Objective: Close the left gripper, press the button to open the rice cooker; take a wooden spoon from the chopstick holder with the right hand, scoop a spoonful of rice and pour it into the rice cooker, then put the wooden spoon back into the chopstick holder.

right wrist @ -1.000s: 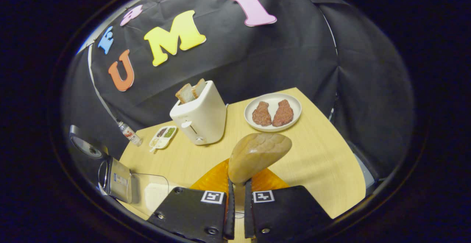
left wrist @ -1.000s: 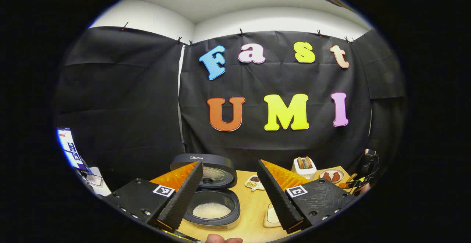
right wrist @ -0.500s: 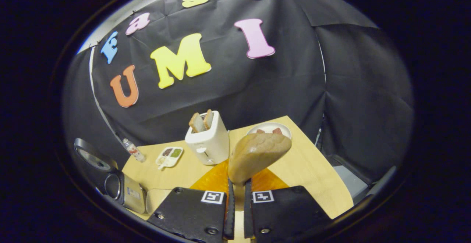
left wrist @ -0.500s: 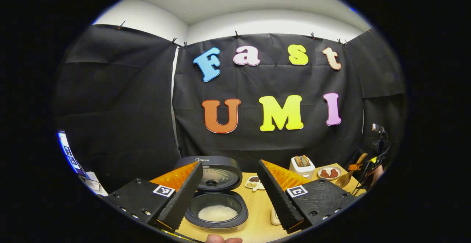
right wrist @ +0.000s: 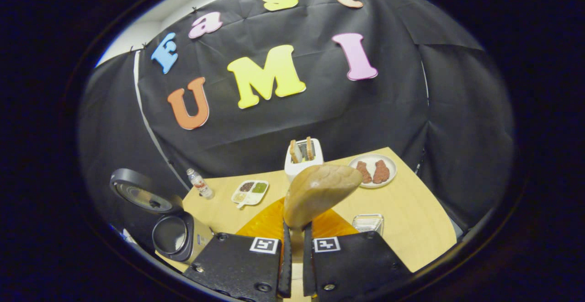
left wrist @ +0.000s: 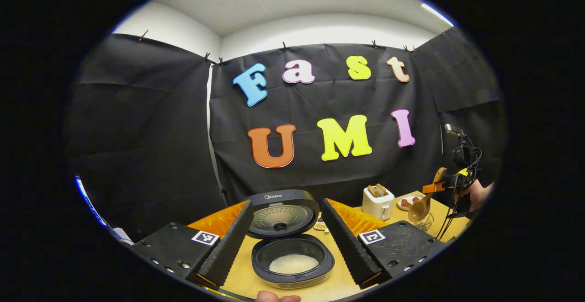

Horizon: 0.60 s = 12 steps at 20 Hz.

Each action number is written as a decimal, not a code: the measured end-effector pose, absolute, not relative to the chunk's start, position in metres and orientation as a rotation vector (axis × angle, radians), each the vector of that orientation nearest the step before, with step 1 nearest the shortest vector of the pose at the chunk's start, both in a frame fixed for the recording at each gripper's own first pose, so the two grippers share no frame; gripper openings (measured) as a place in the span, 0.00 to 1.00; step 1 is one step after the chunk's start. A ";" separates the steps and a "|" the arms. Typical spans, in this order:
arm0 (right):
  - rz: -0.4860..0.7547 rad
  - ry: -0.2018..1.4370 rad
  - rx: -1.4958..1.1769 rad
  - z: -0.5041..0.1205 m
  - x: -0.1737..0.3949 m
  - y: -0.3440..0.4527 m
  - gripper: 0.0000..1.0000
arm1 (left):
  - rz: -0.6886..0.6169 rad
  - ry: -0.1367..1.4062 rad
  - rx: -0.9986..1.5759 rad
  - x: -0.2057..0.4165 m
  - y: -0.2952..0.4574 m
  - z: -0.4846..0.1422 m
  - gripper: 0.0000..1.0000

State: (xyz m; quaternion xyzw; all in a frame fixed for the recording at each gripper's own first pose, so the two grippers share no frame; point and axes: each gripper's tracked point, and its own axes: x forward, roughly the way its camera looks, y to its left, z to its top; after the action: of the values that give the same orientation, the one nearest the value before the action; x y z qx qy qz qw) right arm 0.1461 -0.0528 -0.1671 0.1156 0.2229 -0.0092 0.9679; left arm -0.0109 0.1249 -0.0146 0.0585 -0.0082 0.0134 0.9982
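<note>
Left gripper view: the left gripper (left wrist: 287,229) hangs above the near edge of the wooden table (left wrist: 244,277) with its jaws spread wide and nothing between them; framed in the gap stands the rice cooker (left wrist: 292,258), its lid (left wrist: 282,213) raised upright and a layer of white rice (left wrist: 293,263) lying in the inner pot. Farther off at the right, the right gripper (left wrist: 445,185), held by a hand (left wrist: 480,192), carries the wooden spoon (left wrist: 419,208) bowl downward above a wire chopstick holder (left wrist: 425,222); behind them stand a white toaster (left wrist: 377,200) with bread in its slots and a plate (left wrist: 406,201) of two brown pieces. Right gripper view: the right gripper (right wrist: 295,247) has its jaws drawn nearly together, clamped on the handle of the wooden spoon (right wrist: 320,192), whose bowl rises just ahead of the fingertips. Beyond it on the table (right wrist: 411,233) are the toaster (right wrist: 302,156), the plate (right wrist: 372,170), a small divided dish (right wrist: 249,191), a small bottle (right wrist: 199,184) and the chopstick holder (right wrist: 368,222), just right of the gripper. The open rice cooker (right wrist: 176,234) sits at lower left.
</note>
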 end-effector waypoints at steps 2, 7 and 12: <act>-0.007 0.477 0.218 -0.183 0.146 -0.033 0.15 | 0.018 -0.013 0.102 -0.017 0.129 -0.019 0.96; -0.008 0.556 0.131 -0.239 0.151 -0.012 0.15 | -0.002 -0.008 0.073 -0.025 0.130 -0.025 0.96; -0.048 0.606 0.033 -0.294 0.163 -0.018 0.15 | 0.006 0.010 0.066 -0.027 0.135 -0.029 0.96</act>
State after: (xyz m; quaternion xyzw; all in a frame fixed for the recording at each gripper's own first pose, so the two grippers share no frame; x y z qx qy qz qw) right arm 0.1629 -0.0176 -0.2938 0.0160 0.2986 -0.0237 0.9540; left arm -0.0267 0.1351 -0.0291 0.0328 0.0050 0.0031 0.9994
